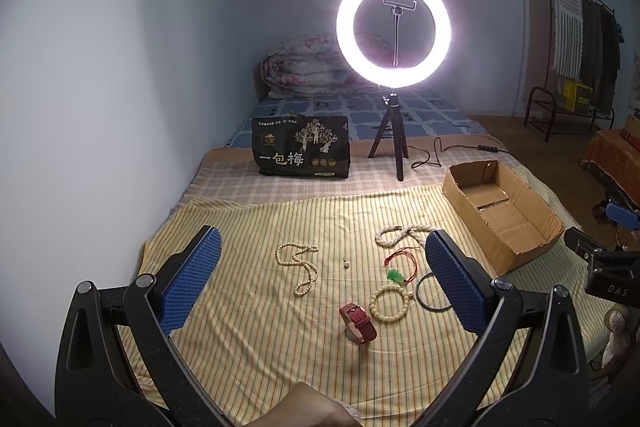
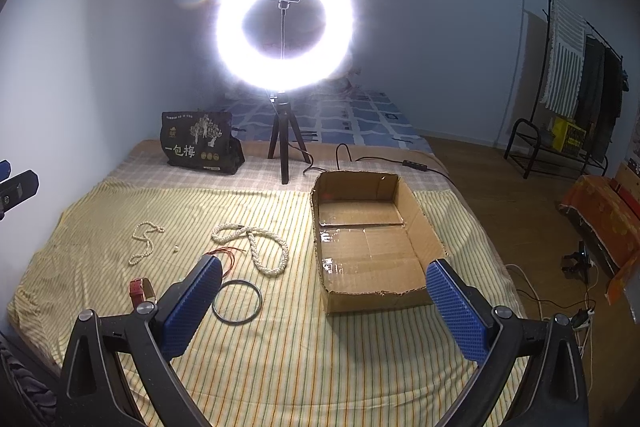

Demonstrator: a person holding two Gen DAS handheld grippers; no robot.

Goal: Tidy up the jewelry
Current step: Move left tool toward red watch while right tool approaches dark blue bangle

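Jewelry lies on a striped yellow cloth [image 1: 248, 347]: a thin pearl necklace [image 1: 298, 265], a thick pearl necklace [image 1: 394, 234], a red cord with a green pendant [image 1: 396, 275], a bead bracelet [image 1: 390, 305], a dark bangle [image 1: 428, 293], a red-strap watch [image 1: 358, 323] and a small loose bead [image 1: 346, 262]. An open cardboard box [image 1: 500, 211] stands to the right. My left gripper [image 1: 320, 263] is open and empty above the jewelry. My right gripper [image 2: 324, 287] is open and empty, in front of the box [image 2: 368, 239], with the bangle [image 2: 237, 302] by its left finger.
A lit ring light on a tripod [image 1: 394, 27] stands behind the cloth, its cable [image 1: 440, 153] trailing right. A black printed bag [image 1: 300, 147] stands left of it. A folded quilt [image 1: 308, 67] lies at the far end. A clothes rack [image 2: 576, 75] stands on the right.
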